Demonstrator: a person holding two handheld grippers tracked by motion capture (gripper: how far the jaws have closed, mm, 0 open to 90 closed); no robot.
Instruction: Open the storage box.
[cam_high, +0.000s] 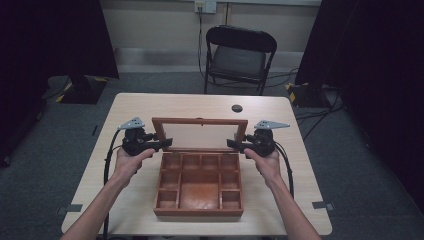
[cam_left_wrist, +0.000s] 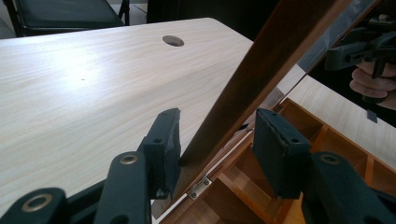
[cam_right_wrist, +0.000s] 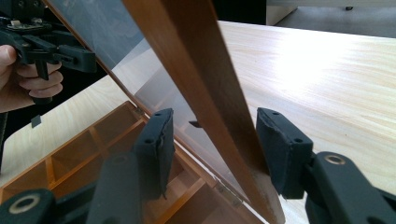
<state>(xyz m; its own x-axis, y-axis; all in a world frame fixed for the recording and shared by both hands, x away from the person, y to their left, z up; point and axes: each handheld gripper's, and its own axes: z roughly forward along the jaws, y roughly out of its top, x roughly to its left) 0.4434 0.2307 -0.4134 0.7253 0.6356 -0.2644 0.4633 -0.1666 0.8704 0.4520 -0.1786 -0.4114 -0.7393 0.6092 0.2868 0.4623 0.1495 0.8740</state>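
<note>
A wooden box (cam_high: 199, 187) with empty compartments is seen on the table (cam_high: 140, 107), its glass-paned lid (cam_high: 200, 134) raised; the lid's side frame is straddled by the left gripper (cam_left_wrist: 217, 140), jaws parted, one pad touching the wood; the opposite frame stands between the right gripper (cam_right_wrist: 215, 149) fingers, likewise open.

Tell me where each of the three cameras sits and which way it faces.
High view: above the person's side, looking forward and down on the table and open wooden box; both forearms and both hands show.
Left gripper view: on the left gripper, looking along its fingers, which straddle the lid.
Right gripper view: on the right gripper, looking along its fingers at the lid's opposite edge.
Shared: both gripper views see the lid, the box's compartments and the other hand beyond.
</note>
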